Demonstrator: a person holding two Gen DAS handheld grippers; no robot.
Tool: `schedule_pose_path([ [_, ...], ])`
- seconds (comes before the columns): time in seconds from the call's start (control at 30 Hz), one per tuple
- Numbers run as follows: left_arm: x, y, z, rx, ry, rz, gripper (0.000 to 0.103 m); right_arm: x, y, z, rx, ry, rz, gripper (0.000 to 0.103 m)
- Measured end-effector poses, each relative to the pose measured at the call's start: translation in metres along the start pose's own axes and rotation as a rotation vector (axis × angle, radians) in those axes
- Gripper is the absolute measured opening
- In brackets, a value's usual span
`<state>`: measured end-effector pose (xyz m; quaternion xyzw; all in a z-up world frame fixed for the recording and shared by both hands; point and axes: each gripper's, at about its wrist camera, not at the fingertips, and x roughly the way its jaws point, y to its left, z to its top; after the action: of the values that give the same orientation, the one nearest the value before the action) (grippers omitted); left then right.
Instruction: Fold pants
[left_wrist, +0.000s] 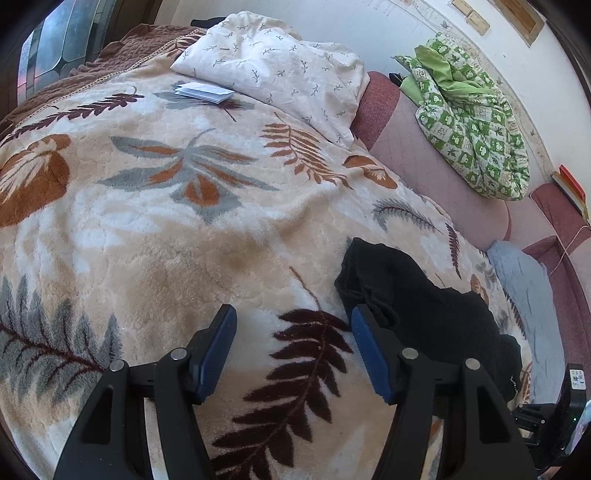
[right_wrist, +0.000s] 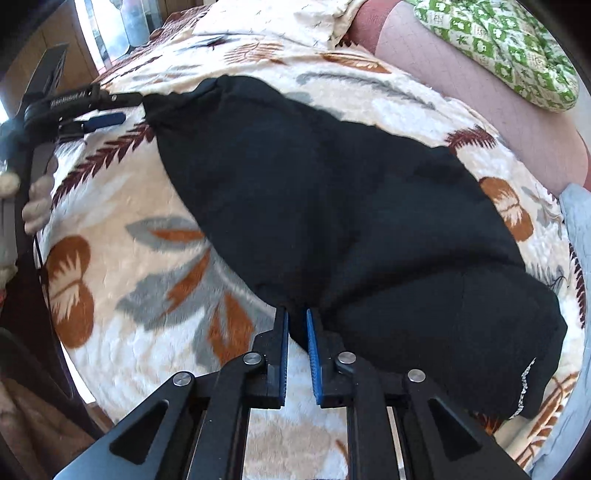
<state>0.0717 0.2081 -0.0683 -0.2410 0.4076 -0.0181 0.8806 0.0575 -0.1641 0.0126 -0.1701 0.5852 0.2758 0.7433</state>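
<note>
Black pants (right_wrist: 351, 221) lie spread across a cream blanket with a leaf print (right_wrist: 129, 229). In the right wrist view my right gripper (right_wrist: 296, 314) points steeply down at the pants' near edge, its blue pads close together with a fold of the black cloth pinched between them. The left wrist view shows my left gripper (left_wrist: 293, 314) open over bare blanket, its right finger just beside the bunched end of the pants (left_wrist: 424, 306), with nothing between its fingers. That left gripper (right_wrist: 127, 109) also shows at the far-left end of the pants, held by a hand (right_wrist: 37, 199).
A white sprigged pillow (left_wrist: 273, 66) and a folded paper (left_wrist: 203, 91) lie at the far side of the blanket. A green patterned cloth (left_wrist: 469, 122) rests on a pink padded surface (left_wrist: 424, 166) to the right. A light blue cloth (left_wrist: 524, 295) lies beside the pants.
</note>
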Motion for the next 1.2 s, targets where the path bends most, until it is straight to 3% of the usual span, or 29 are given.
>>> schedule_pose_path([
  [0.1,-0.001,0.003,0.000,-0.014,0.001,-0.004,0.064,-0.009,-0.006,-0.004,0.040,0.002,0.044,0.016],
  [0.2,0.000,0.003,0.000,-0.016,0.003,-0.008,0.064,-0.027,-0.024,0.002,0.102,-0.069,-0.003,0.019],
  [0.27,0.000,0.001,-0.001,-0.004,0.002,-0.008,0.064,-0.034,-0.046,0.010,0.193,-0.112,-0.049,0.029],
  [0.33,0.000,-0.003,-0.002,0.011,0.003,-0.008,0.064,-0.036,-0.064,0.024,0.234,-0.161,-0.117,0.063],
  [0.4,0.000,-0.006,-0.003,0.024,0.004,-0.004,0.064,-0.035,-0.073,0.041,0.244,-0.199,-0.162,0.072],
  [0.47,0.000,-0.008,-0.004,0.034,0.007,-0.003,0.064,-0.022,-0.089,0.068,0.281,-0.195,-0.167,0.072],
  [0.6,0.001,-0.009,-0.005,0.037,0.010,-0.009,0.064,0.016,-0.108,0.108,0.283,-0.141,-0.259,0.071],
  [0.67,0.003,-0.009,-0.004,0.036,0.016,-0.011,0.064,0.037,-0.116,0.121,0.277,-0.082,-0.270,0.041],
  [0.7,0.004,-0.009,-0.004,0.036,0.019,-0.013,0.064,0.047,-0.120,0.124,0.283,-0.045,-0.271,0.002],
  [0.9,0.009,-0.014,-0.004,0.050,0.030,-0.026,0.064,0.069,-0.152,0.148,0.362,0.007,-0.434,0.005],
  [1.0,0.009,-0.017,-0.006,0.067,0.032,-0.019,0.064,0.055,-0.166,0.146,0.449,-0.005,-0.313,0.005],
  [1.1,0.007,-0.016,-0.005,0.069,0.026,-0.019,0.064,0.017,-0.172,0.121,0.492,-0.091,-0.276,0.008],
  [1.17,0.009,-0.014,-0.005,0.053,0.036,-0.030,0.064,-0.007,-0.183,0.091,0.557,-0.120,-0.267,0.021],
  [1.2,0.010,-0.014,-0.004,0.048,0.041,-0.033,0.064,-0.017,-0.190,0.073,0.594,-0.130,-0.272,0.041],
])
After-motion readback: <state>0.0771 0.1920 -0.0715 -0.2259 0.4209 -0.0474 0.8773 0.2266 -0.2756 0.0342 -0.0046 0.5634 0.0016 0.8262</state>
